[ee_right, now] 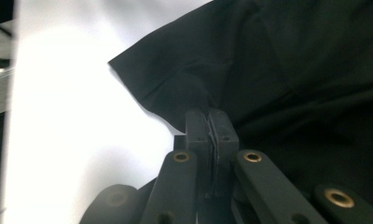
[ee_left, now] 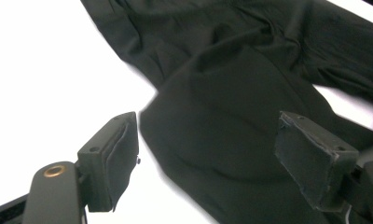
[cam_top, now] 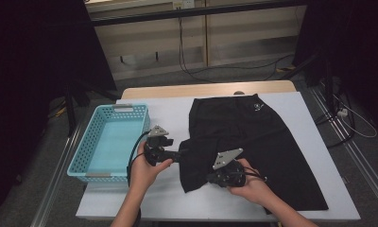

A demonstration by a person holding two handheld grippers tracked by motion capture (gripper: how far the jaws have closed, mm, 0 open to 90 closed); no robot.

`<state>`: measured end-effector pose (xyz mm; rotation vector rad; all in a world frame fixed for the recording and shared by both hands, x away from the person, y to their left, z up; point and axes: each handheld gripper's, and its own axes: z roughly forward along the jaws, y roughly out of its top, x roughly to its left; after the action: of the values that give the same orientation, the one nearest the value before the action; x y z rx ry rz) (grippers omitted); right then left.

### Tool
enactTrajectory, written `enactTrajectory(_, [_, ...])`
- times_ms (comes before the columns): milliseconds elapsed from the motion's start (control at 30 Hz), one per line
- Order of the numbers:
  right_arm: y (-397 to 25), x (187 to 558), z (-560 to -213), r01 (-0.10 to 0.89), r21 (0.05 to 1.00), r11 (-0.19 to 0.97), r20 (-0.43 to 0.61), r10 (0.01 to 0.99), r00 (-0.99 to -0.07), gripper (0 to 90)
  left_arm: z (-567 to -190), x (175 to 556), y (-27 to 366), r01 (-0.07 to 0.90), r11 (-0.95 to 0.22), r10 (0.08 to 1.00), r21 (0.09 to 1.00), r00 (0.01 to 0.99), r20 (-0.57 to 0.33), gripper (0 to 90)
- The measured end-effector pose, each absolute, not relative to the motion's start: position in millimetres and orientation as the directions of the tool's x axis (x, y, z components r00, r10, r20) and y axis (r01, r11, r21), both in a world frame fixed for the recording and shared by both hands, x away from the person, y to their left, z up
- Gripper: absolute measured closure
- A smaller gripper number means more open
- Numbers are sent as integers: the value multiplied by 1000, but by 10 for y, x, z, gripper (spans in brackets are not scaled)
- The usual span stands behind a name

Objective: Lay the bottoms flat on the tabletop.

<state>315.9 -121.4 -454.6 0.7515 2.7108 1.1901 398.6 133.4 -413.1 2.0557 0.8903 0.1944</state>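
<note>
On table: black garment [cam_top: 267, 142] rumpled | left gripper [ee_left: 208, 163] released | right gripper [ee_right: 210, 126] pinching hem

Looks like a lab or some kind of test room, definitely not someone's home. The table [cam_top: 130, 198] is a plain white sheet on a light wood top with metal rails along both sides, and it sits on a grey floor. Black curtains [cam_top: 31, 71] hang left and right, like a blacked-out recording booth. Behind the table there's a pale wooden panel wall [cam_top: 149, 42] with loose black cables [cam_top: 192, 71] trailing down and across the floor, plus a white cable [cam_top: 357, 123] on the right. A turquoise plastic basket [cam_top: 90, 175] sits on the table's left side. Everything's bare and functional, no decor.
</note>
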Motion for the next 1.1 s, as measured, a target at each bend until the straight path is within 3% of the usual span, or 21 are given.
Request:
enactTrajectory(367, [-1426,2931,-4510,401,698,594,124,451,-884,877,-4148,4088,1237,524,-373,649,765,737,-188,231])
enactTrajectory(600, [-1250,2890,-4439,339,756,561,95,417,-904,547,-4130,4093,1270,526,-365,659,769,729,-186,227])
enactTrajectory(733, [-1038,2873,-4505,277,733,621,25,383,-923,473,-4127,4078,1311,531,-364,665,766,723,-185,227])
enactTrajectory(800, [-983,2886,-4539,251,718,649,-11,372,-928,479,-4124,4071,1331,529,-358,668,769,721,-185,228])
enactTrajectory(900, [-945,2930,-4559,264,734,626,5,383,-924,608,-4124,4066,1346,532,-353,672,770,716,-186,228])
enactTrajectory(1033, [-948,3010,-4576,295,744,600,24,417,-909,875,-4126,4068,1346,526,-353,674,774,717,-180,223])
enactTrajectory(1100, [-969,3049,-4580,330,744,580,63,432,-900,884,-4127,4068,1340,524,-355,674,775,717,-176,214])
